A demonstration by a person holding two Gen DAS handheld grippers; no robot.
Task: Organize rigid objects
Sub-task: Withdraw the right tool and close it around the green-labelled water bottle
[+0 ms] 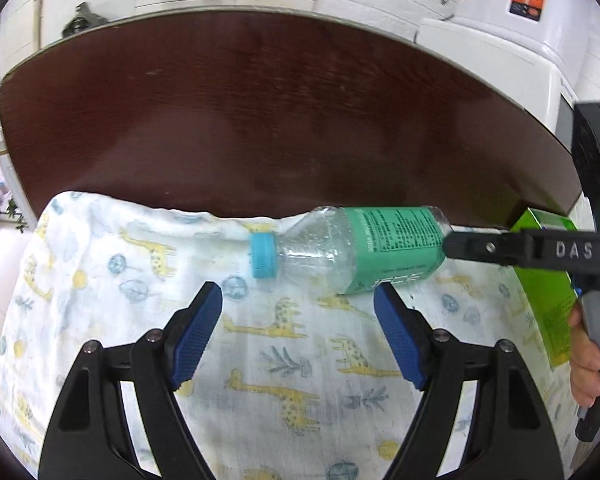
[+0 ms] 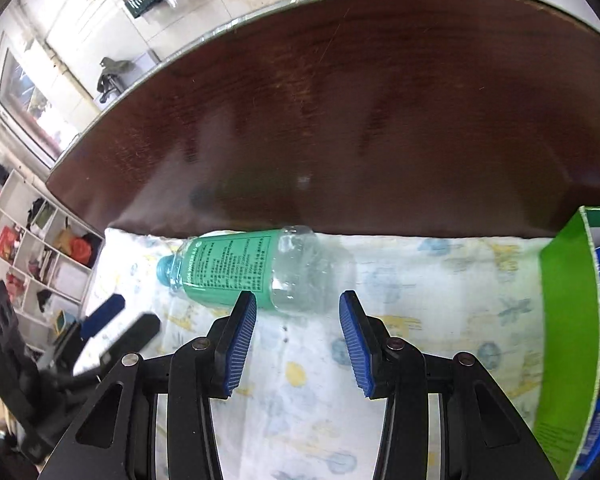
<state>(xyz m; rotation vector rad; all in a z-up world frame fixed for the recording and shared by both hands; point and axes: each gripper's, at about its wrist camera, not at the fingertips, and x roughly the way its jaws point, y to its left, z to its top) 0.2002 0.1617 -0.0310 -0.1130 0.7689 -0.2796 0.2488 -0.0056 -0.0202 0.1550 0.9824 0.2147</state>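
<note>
A clear plastic bottle (image 1: 360,248) with a green label and blue cap lies on its side on a giraffe-print cloth (image 1: 140,280), cap pointing left. My left gripper (image 1: 298,292) stands open just short of it, nothing between its blue pads. In the right wrist view the bottle (image 2: 240,272) lies just beyond my right gripper (image 2: 298,300), which is open and empty, its left fingertip close to the label. The left gripper (image 2: 128,316) shows at the lower left there. A green box (image 1: 548,280) stands on the cloth's right side, also the green box (image 2: 568,340) seen up close.
The cloth (image 2: 420,280) covers the near edge of a dark wooden table (image 1: 260,120). A hand (image 1: 584,368) holds the right gripper's handle. A white appliance (image 1: 500,60) stands behind the table at right. Shelves (image 2: 40,248) with clutter lie off to the left.
</note>
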